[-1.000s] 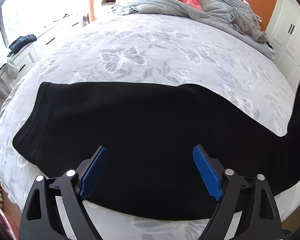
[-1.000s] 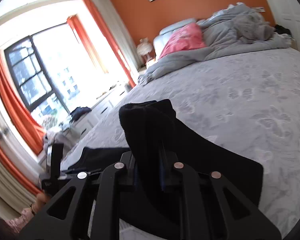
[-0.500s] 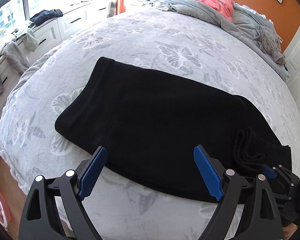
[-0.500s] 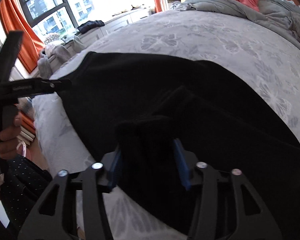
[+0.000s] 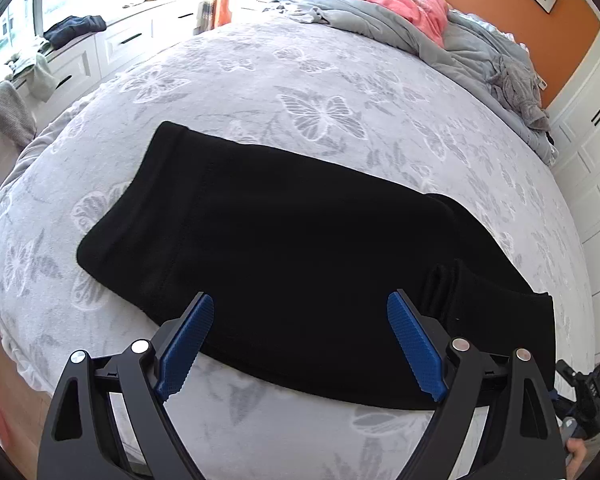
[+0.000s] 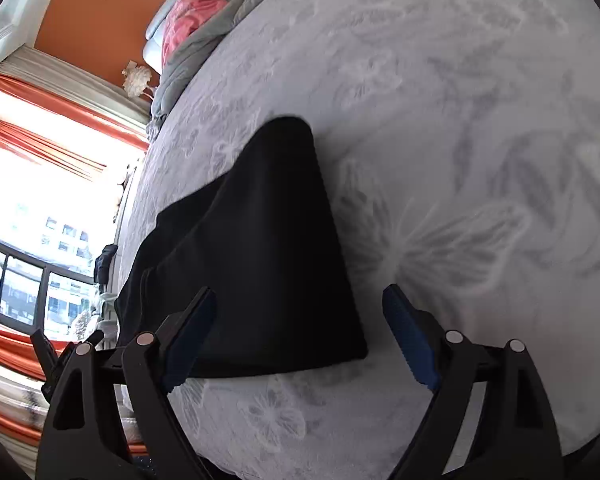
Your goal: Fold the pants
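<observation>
Left wrist view: above the bed's (image 5: 340, 80) near edge, facing the headboard, pants (image 5: 300, 248) just ahead of the left claw (image 5: 300, 332). Right wrist view: rolled sideways, close over the bed (image 6: 480, 120). Shared: pants (image 6: 260, 248), pink pillow (image 5: 400, 4) (image 6: 184, 12), window.

- I see open bed (image 5: 340, 80) beyond the pants (image 5: 300, 248).
- A heaped grey blanket (image 5: 480, 56) blocks the head end.
- My right side: bare bed.
</observation>
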Action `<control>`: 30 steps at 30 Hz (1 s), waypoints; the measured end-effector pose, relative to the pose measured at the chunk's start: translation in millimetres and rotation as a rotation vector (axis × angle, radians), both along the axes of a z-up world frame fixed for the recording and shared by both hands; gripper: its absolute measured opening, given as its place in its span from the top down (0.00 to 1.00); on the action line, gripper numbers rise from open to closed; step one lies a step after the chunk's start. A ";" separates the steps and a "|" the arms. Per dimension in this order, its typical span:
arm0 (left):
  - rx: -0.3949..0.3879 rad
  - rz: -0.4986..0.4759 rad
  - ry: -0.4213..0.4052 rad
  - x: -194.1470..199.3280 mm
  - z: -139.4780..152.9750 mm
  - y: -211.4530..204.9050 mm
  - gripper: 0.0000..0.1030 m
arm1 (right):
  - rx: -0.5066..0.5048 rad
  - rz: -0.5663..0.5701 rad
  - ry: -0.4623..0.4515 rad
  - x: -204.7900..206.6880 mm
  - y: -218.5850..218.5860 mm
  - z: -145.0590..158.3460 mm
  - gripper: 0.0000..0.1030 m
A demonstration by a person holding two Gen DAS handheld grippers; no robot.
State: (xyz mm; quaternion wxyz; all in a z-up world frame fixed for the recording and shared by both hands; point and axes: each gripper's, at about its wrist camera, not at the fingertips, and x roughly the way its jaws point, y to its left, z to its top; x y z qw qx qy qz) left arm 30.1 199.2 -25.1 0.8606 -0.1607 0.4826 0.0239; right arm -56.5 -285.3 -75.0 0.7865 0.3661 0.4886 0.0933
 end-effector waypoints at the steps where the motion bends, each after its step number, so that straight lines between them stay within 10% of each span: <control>1: 0.001 -0.010 -0.002 1.2 0.7 -7.4 0.16 | 0.017 0.010 -0.009 -1.0 9.0 -8.6 0.20; 4: 0.007 -0.031 0.000 6.5 1.3 -26.4 0.16 | -0.055 0.029 -0.069 -2.8 31.7 -12.0 0.75; 7: 0.009 -0.035 0.007 11.8 -0.3 -37.4 0.16 | -0.061 -0.002 -0.133 -6.4 26.7 7.3 0.84; 13: 0.008 -0.046 0.011 13.0 -2.8 -41.2 0.16 | -0.212 -0.099 -0.229 -26.8 -16.4 48.1 0.84; 18: 0.042 -0.067 0.056 14.6 -14.8 -43.8 0.16 | -0.273 -0.127 -0.055 -24.5 -32.1 0.1 0.60; 21: 0.059 -0.072 0.049 8.9 -15.6 -44.4 0.16 | -0.538 -0.205 -0.185 -44.6 -11.4 47.6 0.59; 26: 0.103 -0.072 0.030 4.6 -14.2 -47.0 0.16 | -0.591 0.350 -0.322 -32.4 118.4 77.7 0.34; 30: 0.099 -0.086 0.033 2.5 -13.9 -49.5 0.16 | -0.624 0.566 -0.341 -20.4 207.0 45.4 0.45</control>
